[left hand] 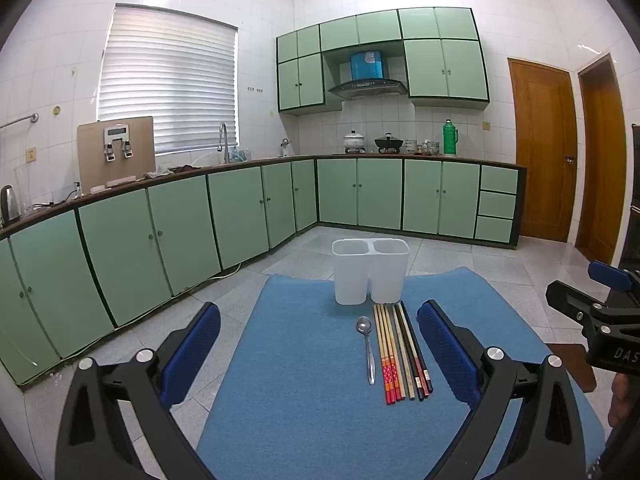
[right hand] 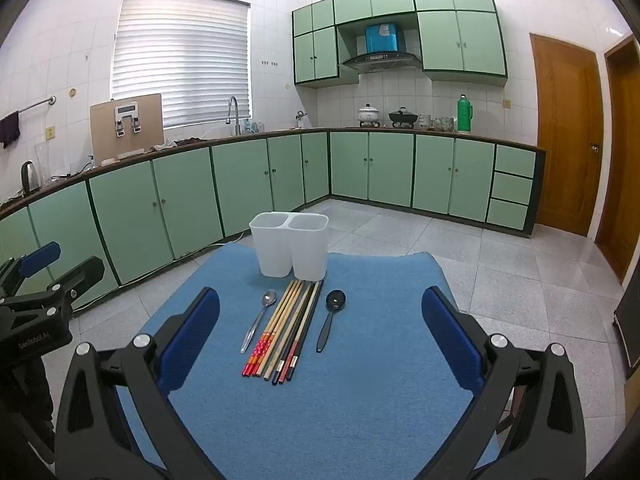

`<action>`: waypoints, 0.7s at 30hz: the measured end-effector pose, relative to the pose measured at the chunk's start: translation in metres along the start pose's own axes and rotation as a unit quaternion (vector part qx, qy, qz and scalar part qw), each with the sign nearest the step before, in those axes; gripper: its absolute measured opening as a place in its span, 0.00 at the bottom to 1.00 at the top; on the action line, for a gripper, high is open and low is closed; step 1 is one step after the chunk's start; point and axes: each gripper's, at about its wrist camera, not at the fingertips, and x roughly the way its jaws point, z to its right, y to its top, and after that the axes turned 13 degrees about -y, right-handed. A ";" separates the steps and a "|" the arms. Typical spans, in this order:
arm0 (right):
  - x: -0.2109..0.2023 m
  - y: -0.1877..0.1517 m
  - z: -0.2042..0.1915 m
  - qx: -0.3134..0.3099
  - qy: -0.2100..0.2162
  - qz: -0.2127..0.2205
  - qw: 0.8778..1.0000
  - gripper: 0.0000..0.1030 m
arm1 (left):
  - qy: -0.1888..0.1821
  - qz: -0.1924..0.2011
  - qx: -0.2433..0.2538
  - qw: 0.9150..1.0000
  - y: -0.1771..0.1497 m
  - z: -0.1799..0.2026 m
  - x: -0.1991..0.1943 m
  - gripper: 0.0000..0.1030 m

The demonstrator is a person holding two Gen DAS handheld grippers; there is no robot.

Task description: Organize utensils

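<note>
A white two-compartment utensil holder stands at the far end of a blue cloth. In front of it lie a metal spoon, a row of several chopsticks and a black spoon; my right finger hides the black spoon in the left wrist view. My left gripper is open above the near part of the cloth, holding nothing. My right gripper is open too, with nothing between its fingers. Both hang short of the utensils.
The cloth covers a small table on a tiled kitchen floor. Green cabinets line the left and far walls under a cluttered counter. Wooden doors stand at the right. The other gripper shows at each view's edge.
</note>
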 end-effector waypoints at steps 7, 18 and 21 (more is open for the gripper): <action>0.003 -0.004 0.000 0.001 0.000 -0.002 1.000 0.95 | 0.000 -0.001 0.001 1.000 0.000 0.000 0.000 0.94; 0.001 0.000 -0.002 0.002 -0.002 -0.012 1.000 0.95 | 0.000 -0.002 0.000 1.000 0.000 0.000 0.000 0.94; 0.004 0.000 -0.002 0.002 -0.003 -0.016 1.000 0.95 | 0.000 -0.005 -0.001 1.000 -0.003 -0.003 0.003 0.94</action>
